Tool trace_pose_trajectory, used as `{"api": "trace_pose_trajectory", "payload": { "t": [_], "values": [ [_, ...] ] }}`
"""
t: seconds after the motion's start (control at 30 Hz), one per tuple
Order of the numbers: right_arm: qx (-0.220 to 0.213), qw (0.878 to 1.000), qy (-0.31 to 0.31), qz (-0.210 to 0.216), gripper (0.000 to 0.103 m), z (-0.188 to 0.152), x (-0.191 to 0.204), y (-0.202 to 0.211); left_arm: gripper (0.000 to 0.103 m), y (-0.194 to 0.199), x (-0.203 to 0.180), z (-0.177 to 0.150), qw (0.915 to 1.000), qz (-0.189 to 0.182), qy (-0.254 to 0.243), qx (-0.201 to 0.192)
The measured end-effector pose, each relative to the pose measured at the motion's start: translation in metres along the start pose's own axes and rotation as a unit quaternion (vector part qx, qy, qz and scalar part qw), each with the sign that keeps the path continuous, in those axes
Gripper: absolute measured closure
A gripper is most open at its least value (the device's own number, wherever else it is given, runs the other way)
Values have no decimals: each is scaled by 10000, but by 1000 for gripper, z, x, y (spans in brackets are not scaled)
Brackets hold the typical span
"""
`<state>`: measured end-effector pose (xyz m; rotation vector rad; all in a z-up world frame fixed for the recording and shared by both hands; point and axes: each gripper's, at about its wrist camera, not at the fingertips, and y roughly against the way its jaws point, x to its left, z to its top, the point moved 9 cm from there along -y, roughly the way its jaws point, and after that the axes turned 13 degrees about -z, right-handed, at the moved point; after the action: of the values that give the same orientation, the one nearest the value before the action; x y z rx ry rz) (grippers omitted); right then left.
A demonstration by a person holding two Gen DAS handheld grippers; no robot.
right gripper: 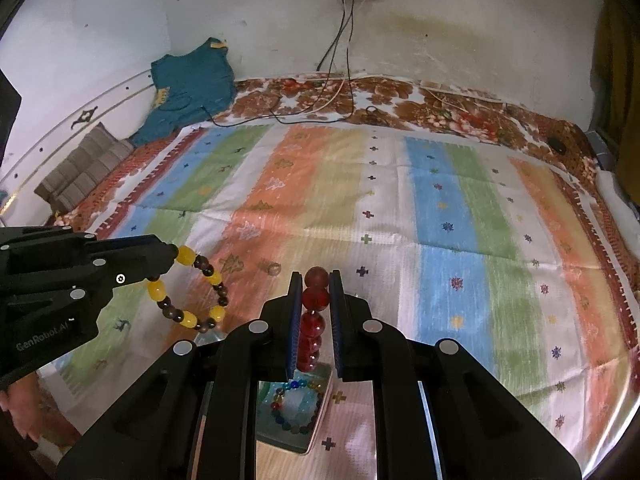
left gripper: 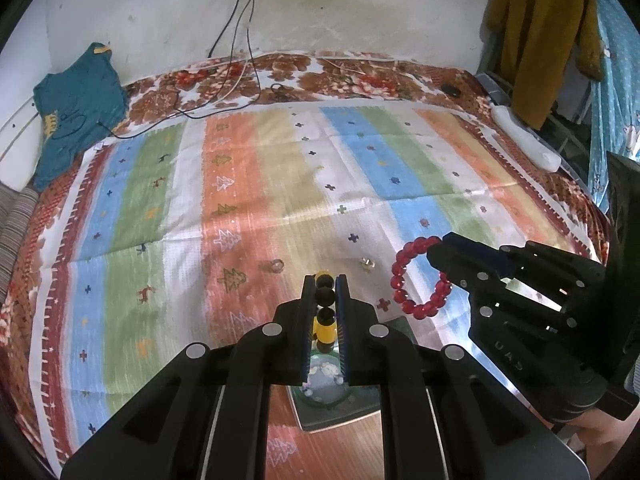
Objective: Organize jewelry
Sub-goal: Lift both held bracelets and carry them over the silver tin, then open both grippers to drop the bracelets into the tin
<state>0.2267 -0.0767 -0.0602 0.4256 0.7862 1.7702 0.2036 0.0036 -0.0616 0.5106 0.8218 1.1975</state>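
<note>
My left gripper [left gripper: 325, 280] is shut on a yellow and dark bead bracelet [left gripper: 325, 312]; in the right wrist view that bracelet [right gripper: 192, 292] hangs as a ring from the left gripper [right gripper: 172, 254] above the cloth. My right gripper [right gripper: 316, 276] is shut on a red bead bracelet [right gripper: 314, 320]; in the left wrist view the red bracelet [left gripper: 416, 280] hangs from the right gripper [left gripper: 434, 248]. Below both grippers lies a tray [right gripper: 320, 420] holding a multicoloured bead bracelet [right gripper: 296, 404]; the left wrist view shows a green bangle [left gripper: 324, 384] in the tray [left gripper: 340, 416].
A striped patterned cloth [left gripper: 260, 184] covers the bed. Two small rings [left gripper: 276, 266] [left gripper: 367, 263] lie on it ahead of the grippers. A teal garment [left gripper: 76, 108], cables [left gripper: 240, 80] and a white object [left gripper: 524, 140] lie at the far edges by the wall.
</note>
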Motion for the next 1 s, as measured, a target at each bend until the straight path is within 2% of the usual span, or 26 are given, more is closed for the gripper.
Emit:
{"api": "trace_pose_trajectory", "payload": {
  "t": [0.57, 0.97, 1.0],
  "values": [
    [-38, 9998, 135, 164, 89, -26, 10, 29, 93, 18, -12, -23, 9999, -57, -62, -95],
    [105, 9995, 137, 281, 89, -42, 15, 37, 93, 17, -13, -41, 10000, 6, -16, 41],
    [133, 9996, 94, 247, 83, -42, 13, 36, 93, 17, -11, -41, 10000, 56, 30, 49]
  ]
}}
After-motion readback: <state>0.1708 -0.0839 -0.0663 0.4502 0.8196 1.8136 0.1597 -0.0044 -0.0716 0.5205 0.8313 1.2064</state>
